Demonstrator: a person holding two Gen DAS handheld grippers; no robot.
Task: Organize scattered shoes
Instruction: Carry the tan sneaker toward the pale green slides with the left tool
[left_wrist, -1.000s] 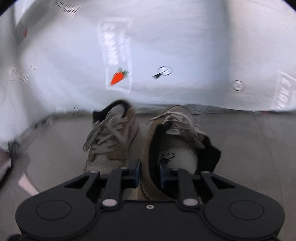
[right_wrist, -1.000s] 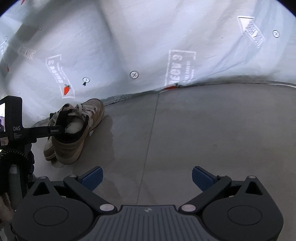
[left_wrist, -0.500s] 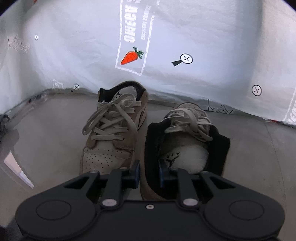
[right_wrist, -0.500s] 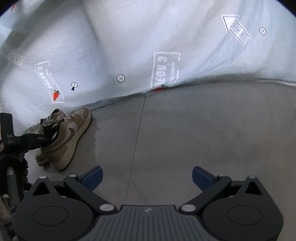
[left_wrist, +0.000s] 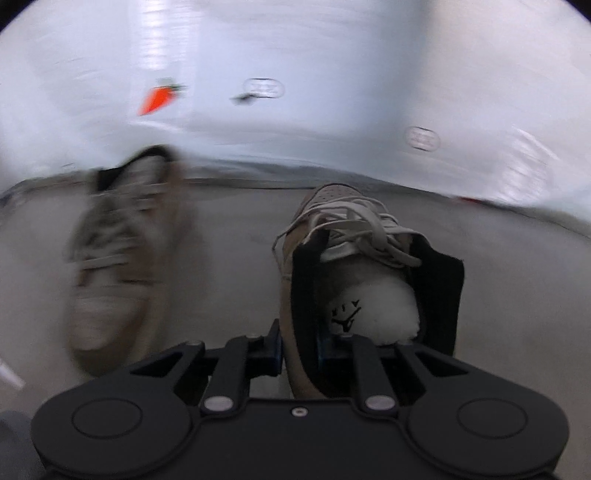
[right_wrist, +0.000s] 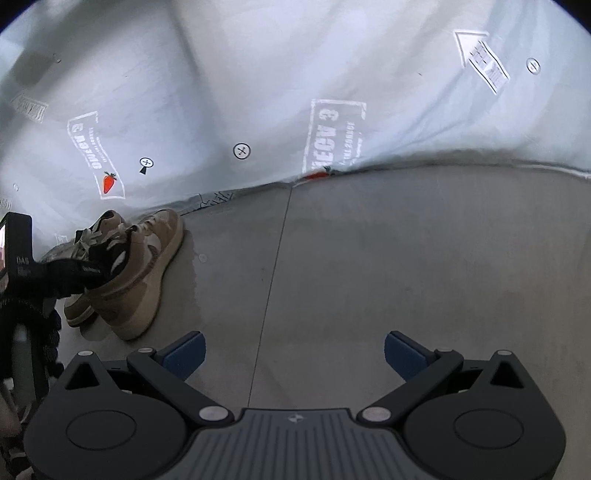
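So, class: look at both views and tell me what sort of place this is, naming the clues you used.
Probably a staged recording space, not a home: a bare grey floor, a white printed sheet with target marks as backdrop, and only a pair of tan sneakers.

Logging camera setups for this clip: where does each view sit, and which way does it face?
Left wrist: on the left gripper, looking along its fingers, shut on a tan shoe; a second shoe lies blurred to its left.
Right wrist: on the open right gripper, facing floor and white sheet; the left gripper appears at left.
Shared: both shoes, the carrot print.
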